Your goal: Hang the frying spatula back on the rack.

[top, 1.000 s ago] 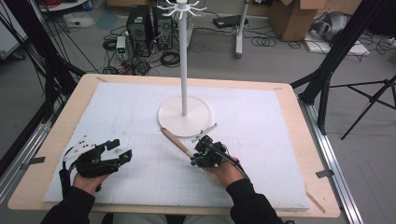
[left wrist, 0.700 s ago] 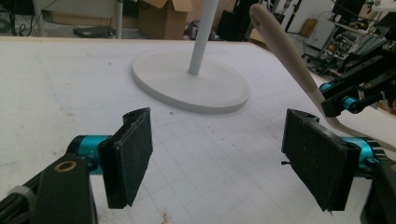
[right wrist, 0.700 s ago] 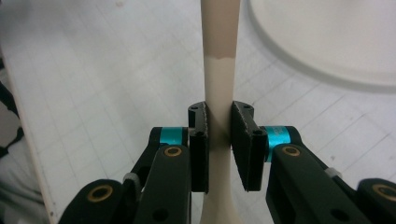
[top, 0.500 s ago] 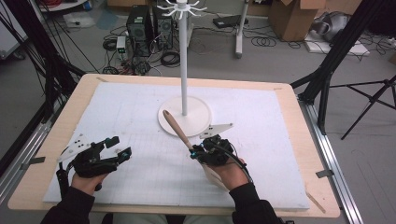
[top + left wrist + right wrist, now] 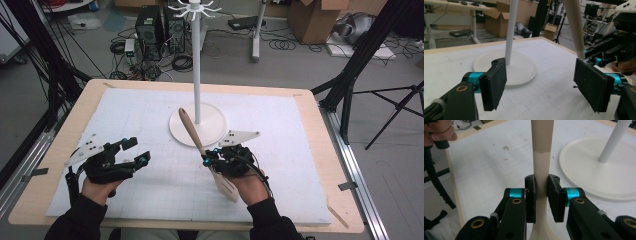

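A spatula [image 5: 190, 131] with a tan handle and a cream slotted head is lifted off the white mat, its handle slanting up toward the stand. My right gripper [image 5: 206, 159] is shut on its neck, and the right gripper view shows both pads pressing the cream shaft [image 5: 541, 142] between my right gripper's [image 5: 541, 195] jaws. The head [image 5: 225, 186] hangs below the hand. My left gripper [image 5: 137, 151] hovers at the front left, open; its jaws have just been closing slightly with nothing between them. In the left gripper view my left gripper [image 5: 539, 82] faces the handle [image 5: 575, 25].
A white hook stand [image 5: 196, 75] rises from a round base [image 5: 220, 131] at the mat's middle, just beyond the spatula. The mat [image 5: 280, 125] lies on a wooden table [image 5: 327, 145]. Cables, computers and boxes crowd the floor behind.
My right gripper has risen with the spatula, lifting it from lying on the mat to a steeper tilt with the handle up. My left gripper has risen slightly too.
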`<state>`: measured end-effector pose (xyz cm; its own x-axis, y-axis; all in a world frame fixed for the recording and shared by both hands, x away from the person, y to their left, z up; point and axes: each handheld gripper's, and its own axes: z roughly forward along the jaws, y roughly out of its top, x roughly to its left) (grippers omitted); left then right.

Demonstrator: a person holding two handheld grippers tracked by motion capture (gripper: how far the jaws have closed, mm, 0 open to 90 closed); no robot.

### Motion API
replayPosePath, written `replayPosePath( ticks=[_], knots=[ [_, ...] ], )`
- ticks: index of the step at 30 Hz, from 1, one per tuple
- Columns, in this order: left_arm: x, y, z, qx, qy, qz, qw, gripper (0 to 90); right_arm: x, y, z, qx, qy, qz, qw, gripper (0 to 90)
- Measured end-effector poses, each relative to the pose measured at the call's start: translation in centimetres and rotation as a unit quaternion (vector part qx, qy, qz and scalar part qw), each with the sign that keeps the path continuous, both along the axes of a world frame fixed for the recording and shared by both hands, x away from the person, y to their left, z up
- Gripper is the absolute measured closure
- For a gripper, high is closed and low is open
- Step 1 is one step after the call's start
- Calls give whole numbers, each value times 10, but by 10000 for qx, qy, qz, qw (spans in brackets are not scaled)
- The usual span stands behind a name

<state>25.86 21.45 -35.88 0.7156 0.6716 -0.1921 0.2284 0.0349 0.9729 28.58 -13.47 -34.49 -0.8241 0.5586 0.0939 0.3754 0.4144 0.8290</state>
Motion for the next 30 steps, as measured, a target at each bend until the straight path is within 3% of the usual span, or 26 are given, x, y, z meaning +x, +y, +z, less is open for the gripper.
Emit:
replayPosePath(
  ticks=[8, 15, 22, 30],
  knots=[
    [1, -16, 24, 60, -185, -143, 9997, 275, -4, -3, 22, 326, -290, 4, 9990, 778],
    [4, -33, 46, 53, -298, -335, 9990, 277, -7, 0, 26, 452, -432, -43, 9980, 778],
    [18, -64, 60, 319, -205, -434, 9983, 288, -7, 3, 23, 447, -424, -45, 9981, 777],
    [29, -96, 62, 370, -10, -516, 9980, 388, -8, 5, 22, 392, -419, -77, 9983, 777]
  ],
)
